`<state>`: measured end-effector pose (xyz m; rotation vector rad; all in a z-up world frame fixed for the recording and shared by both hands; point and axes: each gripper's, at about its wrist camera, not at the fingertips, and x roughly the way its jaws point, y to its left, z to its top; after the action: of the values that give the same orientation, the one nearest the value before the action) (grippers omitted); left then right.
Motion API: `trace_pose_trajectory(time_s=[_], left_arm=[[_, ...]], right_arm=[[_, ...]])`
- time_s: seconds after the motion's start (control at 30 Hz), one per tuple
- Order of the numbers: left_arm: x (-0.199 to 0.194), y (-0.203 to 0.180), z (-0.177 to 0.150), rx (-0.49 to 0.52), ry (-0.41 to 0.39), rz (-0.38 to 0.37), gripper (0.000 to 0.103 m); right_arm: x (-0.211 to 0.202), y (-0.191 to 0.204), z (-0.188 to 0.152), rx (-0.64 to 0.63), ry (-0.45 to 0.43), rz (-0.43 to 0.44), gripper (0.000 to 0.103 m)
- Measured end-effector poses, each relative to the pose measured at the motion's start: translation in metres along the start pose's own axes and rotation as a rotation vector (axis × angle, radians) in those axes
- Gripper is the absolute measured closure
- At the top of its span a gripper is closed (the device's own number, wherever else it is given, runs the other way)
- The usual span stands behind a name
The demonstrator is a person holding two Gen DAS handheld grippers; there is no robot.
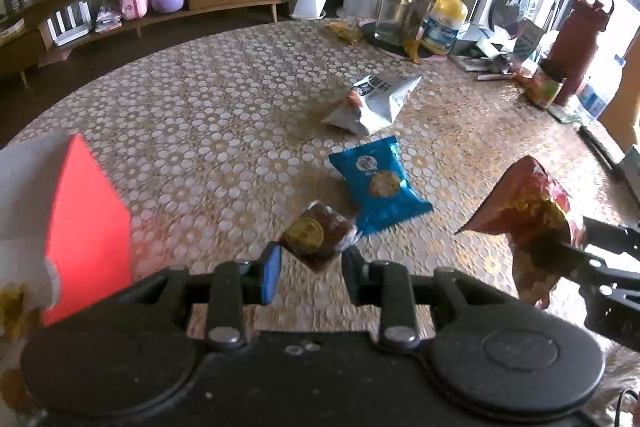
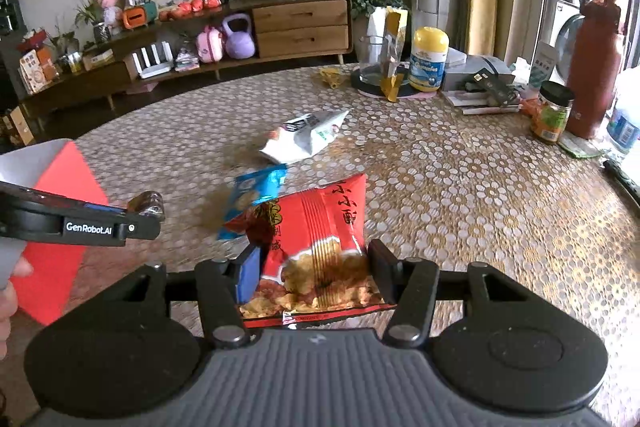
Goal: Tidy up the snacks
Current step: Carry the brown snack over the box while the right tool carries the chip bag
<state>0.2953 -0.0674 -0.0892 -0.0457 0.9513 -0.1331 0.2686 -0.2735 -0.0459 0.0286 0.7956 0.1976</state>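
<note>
My left gripper [image 1: 312, 255] is shut on a small brown wrapped snack [image 1: 316, 233] with a round yellow label, held above the table. My right gripper [image 2: 313, 269] is shut on a red crisp bag [image 2: 320, 227], also lifted off the table; the bag [image 1: 528, 211] shows at the right of the left wrist view. A blue biscuit packet [image 1: 380, 183] and a white packet [image 1: 372, 103] lie on the patterned tablecloth [image 1: 200, 131]. A red open box [image 1: 88, 223] stands at the left. In the right wrist view the left gripper [image 2: 150, 215] hangs beside the red box [image 2: 60, 267].
At the far right of the table stand a dark red bottle [image 2: 592, 67], a jar with a black lid [image 2: 554, 113], a yellow-lidded tub [image 2: 429, 61], a glass [image 2: 374, 61] on a dark tray, and papers. A wooden sideboard [image 2: 300, 27] lines the back wall.
</note>
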Motion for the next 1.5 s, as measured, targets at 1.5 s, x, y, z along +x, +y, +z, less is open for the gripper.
trace_pose_trajectory(time_s=[1.5], left_arm=[[-0.236,0.163,-0.088,-0.112,-0.164,0.133,0.073]], right_arm=[[-0.156,0.259,-0.013,-0.211,-0.127,0.267,0.047]])
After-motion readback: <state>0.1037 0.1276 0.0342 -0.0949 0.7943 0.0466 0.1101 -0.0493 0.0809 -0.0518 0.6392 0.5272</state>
